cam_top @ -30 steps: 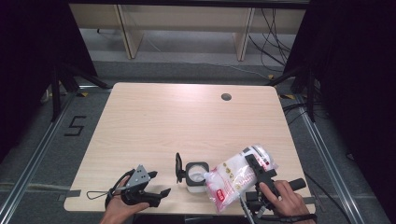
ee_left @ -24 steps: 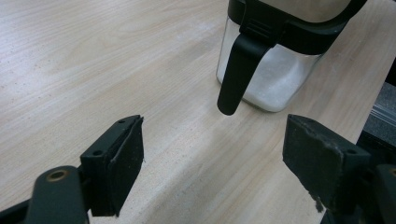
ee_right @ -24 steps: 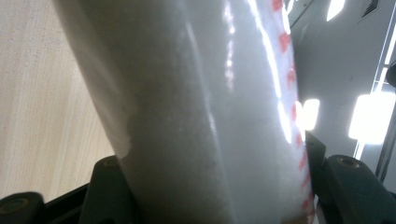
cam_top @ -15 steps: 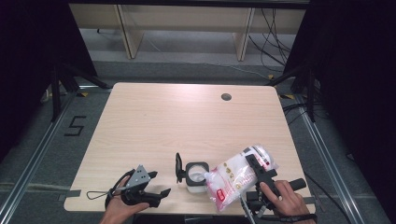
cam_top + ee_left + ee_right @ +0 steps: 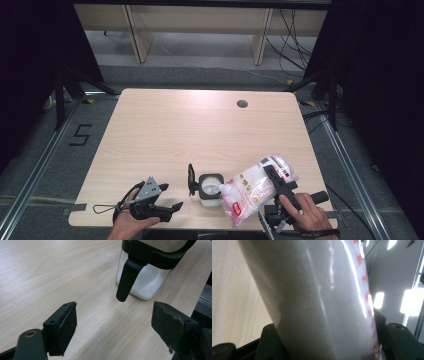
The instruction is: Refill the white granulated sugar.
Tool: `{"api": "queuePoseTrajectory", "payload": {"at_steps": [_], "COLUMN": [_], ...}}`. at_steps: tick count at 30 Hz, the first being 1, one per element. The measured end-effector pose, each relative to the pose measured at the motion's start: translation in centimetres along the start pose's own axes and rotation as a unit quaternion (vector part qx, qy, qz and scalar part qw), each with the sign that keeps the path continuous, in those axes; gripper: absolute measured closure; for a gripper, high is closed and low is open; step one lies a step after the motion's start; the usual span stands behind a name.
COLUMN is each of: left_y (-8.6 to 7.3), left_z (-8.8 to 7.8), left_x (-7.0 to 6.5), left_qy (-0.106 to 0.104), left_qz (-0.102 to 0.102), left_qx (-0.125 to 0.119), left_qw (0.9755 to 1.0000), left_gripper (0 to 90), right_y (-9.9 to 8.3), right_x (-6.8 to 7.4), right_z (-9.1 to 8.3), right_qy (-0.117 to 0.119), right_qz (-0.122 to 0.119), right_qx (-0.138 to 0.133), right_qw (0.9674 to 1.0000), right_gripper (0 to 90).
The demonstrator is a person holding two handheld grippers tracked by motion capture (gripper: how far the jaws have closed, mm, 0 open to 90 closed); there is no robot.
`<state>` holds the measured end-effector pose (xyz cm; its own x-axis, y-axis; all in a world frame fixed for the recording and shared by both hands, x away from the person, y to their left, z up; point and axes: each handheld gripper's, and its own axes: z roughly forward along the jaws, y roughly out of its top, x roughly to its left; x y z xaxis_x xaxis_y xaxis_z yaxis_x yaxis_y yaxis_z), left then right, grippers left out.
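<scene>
I'm gripping the bag of white granules [image 5: 255,192] in my right gripper [image 5: 278,182], tilting its low end over the open-lidded jar [image 5: 210,188] near the counter [image 5: 200,130] front edge so the contents are feeding in. Left gripper [image 5: 165,210] is resting wide open, empty, beside the jar for steadying it.

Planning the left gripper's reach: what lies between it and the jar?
Bare tabletop; in the left gripper view, nothing lies between the left gripper and the jar.
</scene>
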<state>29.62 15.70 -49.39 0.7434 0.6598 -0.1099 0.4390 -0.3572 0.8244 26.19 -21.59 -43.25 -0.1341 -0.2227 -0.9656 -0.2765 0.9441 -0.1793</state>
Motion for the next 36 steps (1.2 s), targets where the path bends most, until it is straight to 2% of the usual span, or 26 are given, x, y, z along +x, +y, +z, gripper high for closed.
{"api": "queuePoseTrajectory", "payload": {"at_steps": [1,3,9,10,11,12,13,14,15,16,17,18,19,22,24,26,27,28,29,31,32,34,35,36], "left_y": [0.07,0.00,0.00,0.01,0.02,0.02,0.00,0.00,0.01,0.01,0.01,0.01,0.00,0.02,0.01,0.02,0.07,0.07,0.05,0.06,0.06,0.06,0.05,0.05], "left_z": [-0.04,-0.01,-0.03,-0.03,-0.04,-0.04,-0.02,-0.02,0.03,0.01,0.01,0.01,-0.02,-0.02,-0.01,0.05,-0.07,-0.07,-0.06,0.00,-0.07,-0.07,-0.01,-0.01], "left_x": [0.16,0.03,0.07,0.07,0.08,0.08,0.06,0.06,-0.02,-0.02,-0.01,-0.01,0.06,0.06,0.06,-0.04,0.21,0.21,0.12,0.09,0.22,0.22,0.05,0.05], "left_qy": [-0.001,0.002,0.002,0.002,0.002,0.002,0.002,0.002,0.001,0.002,0.001,0.001,0.002,0.002,0.002,0.003,0.003,0.003,0.003,0.002,0.002,0.002,0.001,0.001], "left_qz": [0.015,0.002,0.001,0.000,0.001,0.001,0.000,0.000,-0.005,-0.004,-0.004,-0.004,-0.001,-0.001,0.000,-0.006,0.011,0.011,0.005,0.003,0.010,0.010,-0.002,-0.002], "left_qx": [0.002,0.001,-0.001,-0.003,-0.002,-0.002,-0.002,-0.002,-0.007,-0.007,-0.007,-0.007,-0.005,-0.005,-0.003,-0.010,-0.003,-0.003,-0.005,-0.009,-0.002,-0.002,-0.010,-0.010], "left_qw": [0.9999,1.0000,1.0000,1.0000,1.0000,1.0000,1.0000,1.0000,1.0000,1.0000,1.0000,1.0000,1.0000,1.0000,1.0000,0.9999,0.9999,0.9999,1.0000,0.9999,0.9999,0.9999,1.0000,1.0000], "left_gripper": [20.1,20.1,20.2,20.2,20.2,20.2,20.2,20.2,20.2,20.2,20.2,20.3,20.2,20.3,20.3,20.4,20.5,20.4,20.4,20.4,20.5,20.4,20.4,20.4], "right_y": [-0.05,-0.12,-0.12,-0.14,-0.15,-0.15,0.01,-0.02,0.00,-0.02,-0.03,-0.03,-0.01,-0.07,-0.13,-0.11,-0.19,-0.15,-0.20,-0.22,-0.21,-0.25,-0.25,-0.25], "right_x": [-0.19,-0.05,-0.09,0.13,0.15,0.15,-0.23,-0.17,0.00,0.51,0.17,0.17,-0.13,-0.13,-0.02,-0.14,0.62,-0.03,0.23,0.38,0.17,0.11,-0.02,-0.02], "right_z": [0.12,0.19,0.16,0.05,0.04,0.04,0.03,0.14,0.06,-0.13,0.01,0.01,0.02,0.06,0.18,0.04,-0.06,0.09,0.19,0.12,0.07,0.20,0.11,0.11], "right_qy": [-0.009,-0.011,-0.013,-0.009,-0.010,-0.010,-0.005,-0.013,-0.008,-0.001,-0.003,-0.003,-0.003,-0.004,-0.012,-0.001,0.003,0.001,-0.007,-0.006,0.005,-0.002,0.001,0.001], "right_qz": [-0.012,0.000,-0.001,0.015,0.017,0.017,0.004,0.004,0.013,0.048,0.029,0.029,0.013,0.008,0.016,0.009,0.062,0.020,0.034,0.043,0.033,0.027,0.021,0.021], "right_qx": [-0.013,-0.015,-0.017,-0.011,-0.013,-0.013,-0.012,-0.020,-0.014,0.001,-0.009,-0.009,-0.010,-0.013,-0.018,-0.008,0.002,-0.011,-0.018,-0.014,-0.008,-0.016,-0.012,-0.012], "right_qw": [0.9998,0.9998,0.9998,0.9998,0.9997,0.9997,0.9999,0.9997,0.9998,0.9989,0.9995,0.9995,0.9999,0.9999,0.9996,0.9999,0.9981,0.9997,0.9993,0.9990,0.9994,0.9995,0.9997,0.9997], "right_gripper": [43.9,43.9,44.0,44.0,44.0,44.0,44.1,44.1,44.1,44.1,44.1,44.1,44.2,44.2,44.2,44.2,44.3,44.3,44.2,44.3,44.3,44.3,44.3,44.3]}}
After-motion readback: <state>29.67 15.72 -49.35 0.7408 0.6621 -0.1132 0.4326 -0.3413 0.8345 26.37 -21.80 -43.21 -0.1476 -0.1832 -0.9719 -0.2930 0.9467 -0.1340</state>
